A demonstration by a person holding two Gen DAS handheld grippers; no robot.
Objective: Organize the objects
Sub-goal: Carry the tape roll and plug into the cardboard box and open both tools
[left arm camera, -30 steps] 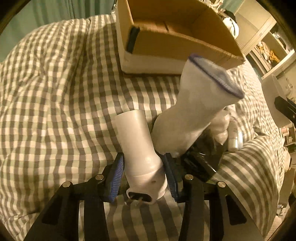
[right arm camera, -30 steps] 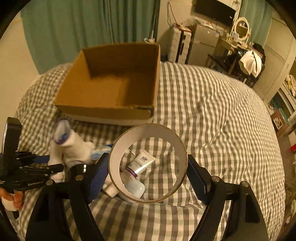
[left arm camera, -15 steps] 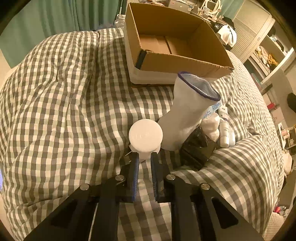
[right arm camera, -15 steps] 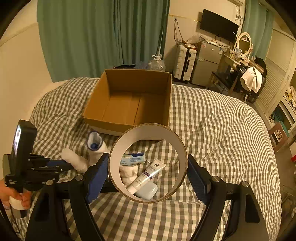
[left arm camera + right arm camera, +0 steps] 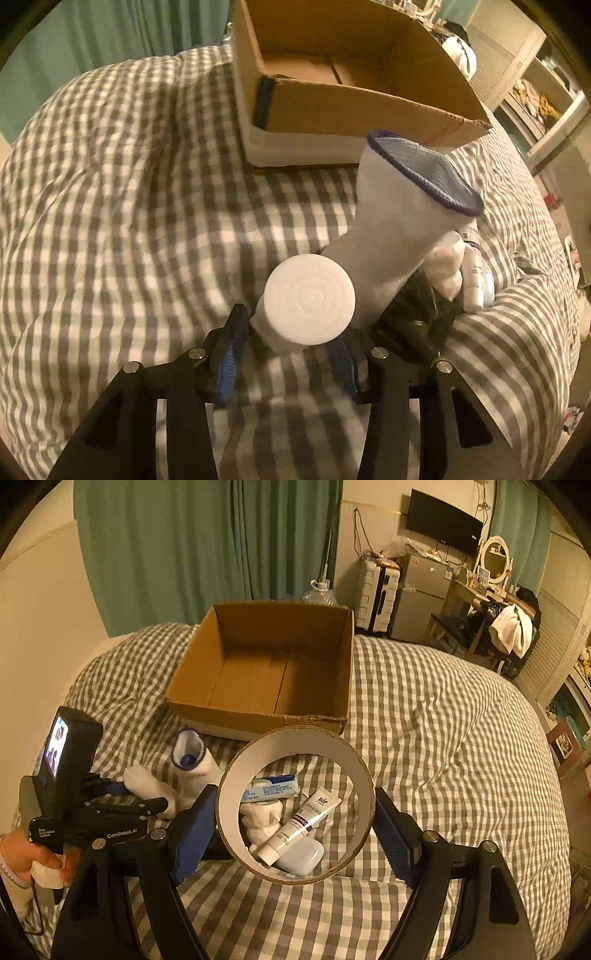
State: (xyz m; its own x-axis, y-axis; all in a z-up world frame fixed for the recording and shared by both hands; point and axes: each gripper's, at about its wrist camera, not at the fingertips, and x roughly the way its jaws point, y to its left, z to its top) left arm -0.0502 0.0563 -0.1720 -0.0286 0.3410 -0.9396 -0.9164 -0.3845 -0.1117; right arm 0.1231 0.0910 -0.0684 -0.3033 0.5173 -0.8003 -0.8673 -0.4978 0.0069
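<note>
My left gripper (image 5: 288, 362) is shut on a white plastic bottle (image 5: 308, 301), its flat round end pointing at the camera, held above the checked bedspread. It also shows in the right wrist view (image 5: 147, 788). A white sock with a purple rim (image 5: 399, 236) stands just right of it. My right gripper (image 5: 291, 834) is shut on a cardboard tape ring (image 5: 295, 805), held up over the bed. An open, empty cardboard box (image 5: 266, 672) sits beyond on the bed (image 5: 443, 738); it also shows in the left wrist view (image 5: 351, 92).
Seen through the ring lie a white tube (image 5: 301, 821), a blue-and-white tube (image 5: 269, 790), a white earbud case (image 5: 301, 858) and a white cloth lump (image 5: 260, 823). A dark object (image 5: 417, 325) lies by the sock. Green curtains, suitcase and furniture stand beyond the bed.
The left gripper has tipped the bottle from lying across the fingers to end-on and drawn nearer the box. The right gripper rose and pulled back with the ring.
</note>
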